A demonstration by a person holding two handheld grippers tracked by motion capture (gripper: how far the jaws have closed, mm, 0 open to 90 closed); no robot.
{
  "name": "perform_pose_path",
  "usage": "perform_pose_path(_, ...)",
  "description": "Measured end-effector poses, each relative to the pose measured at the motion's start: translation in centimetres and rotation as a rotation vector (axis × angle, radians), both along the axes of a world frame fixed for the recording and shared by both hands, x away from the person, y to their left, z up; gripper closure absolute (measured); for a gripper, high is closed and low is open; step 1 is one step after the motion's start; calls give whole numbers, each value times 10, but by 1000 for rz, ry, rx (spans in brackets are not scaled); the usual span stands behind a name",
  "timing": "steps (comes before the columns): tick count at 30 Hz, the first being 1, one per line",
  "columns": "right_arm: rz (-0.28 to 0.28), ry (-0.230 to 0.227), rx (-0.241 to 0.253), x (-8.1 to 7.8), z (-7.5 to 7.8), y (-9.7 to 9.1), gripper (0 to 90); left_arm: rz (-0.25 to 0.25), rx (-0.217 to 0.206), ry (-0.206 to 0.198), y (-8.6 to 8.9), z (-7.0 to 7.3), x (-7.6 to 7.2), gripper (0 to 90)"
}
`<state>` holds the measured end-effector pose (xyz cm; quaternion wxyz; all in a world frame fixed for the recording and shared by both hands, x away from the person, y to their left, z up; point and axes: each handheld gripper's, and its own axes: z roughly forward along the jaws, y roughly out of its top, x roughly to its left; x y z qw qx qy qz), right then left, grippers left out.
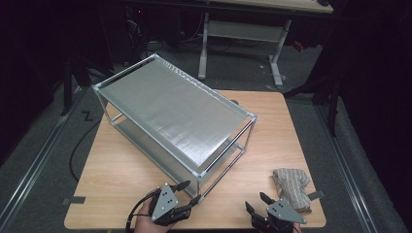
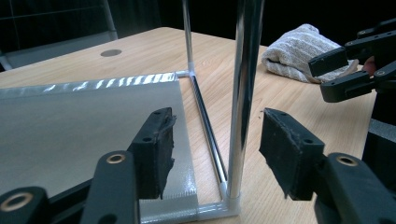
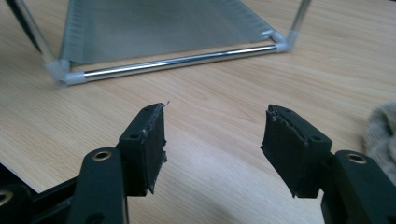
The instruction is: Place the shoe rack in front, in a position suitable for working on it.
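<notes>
**Two open grippers at the near edge, a rack post framed for a grasp**

The tabletop (image 1: 121, 174) carries three groups of things, given here from largest to smallest. The two-tier rack (image 1: 170, 107), a frame of chrome tubes with grey mesh shelves, stands diagonally across the middle, one corner close to the far-left corner of the tabletop and the opposite corner toward the near edge. That skew turns the near corner post (image 2: 243, 93) toward the person, which is probably why the left gripper (image 1: 187, 194) works from there.

The folded towel (image 1: 291, 187) lies by the near-right corner, apart from the rack and just beside the right gripper (image 1: 257, 201). Its place within short reach suggests that it waits to be handled, perhaps for a shelf; this is a judgement only.

The left gripper, at the near edge left of centre, points at the rack's near corner. In the left gripper view its jaws stand wide with the upright post between them; neither pad touches the chrome. The wide spread gives clearance to either side of the tube, so that the post can be centred before any closing.

The right gripper sits at the near edge, its jaws wide and empty over bare wood, aimed at the rack's lower rail (image 3: 177, 60).
</notes>
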<state>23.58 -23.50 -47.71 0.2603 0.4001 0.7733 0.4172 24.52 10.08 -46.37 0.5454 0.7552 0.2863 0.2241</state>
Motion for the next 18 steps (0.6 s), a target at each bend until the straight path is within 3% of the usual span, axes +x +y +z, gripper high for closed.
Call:
perform_pose_path(7,57,-20,-3,3,2,20,383,-3,-21,0,-1,2,-2,503)
perform_pose_path(10,88,-10,-6,6,1,31,379,14,11,-17,-13,2,-7,549)
perform_pose_path(14,110,-13,-7,8,1,36,379,26,15,-13,-18,4,-8,585)
perform_pose_path(16,120,-19,-3,10,2,38,379,48,29,-22,-21,6,-5,664)
perform_pose_path(18,119,-16,0,12,2,38,379,31,29,-18,-22,7,-1,748)
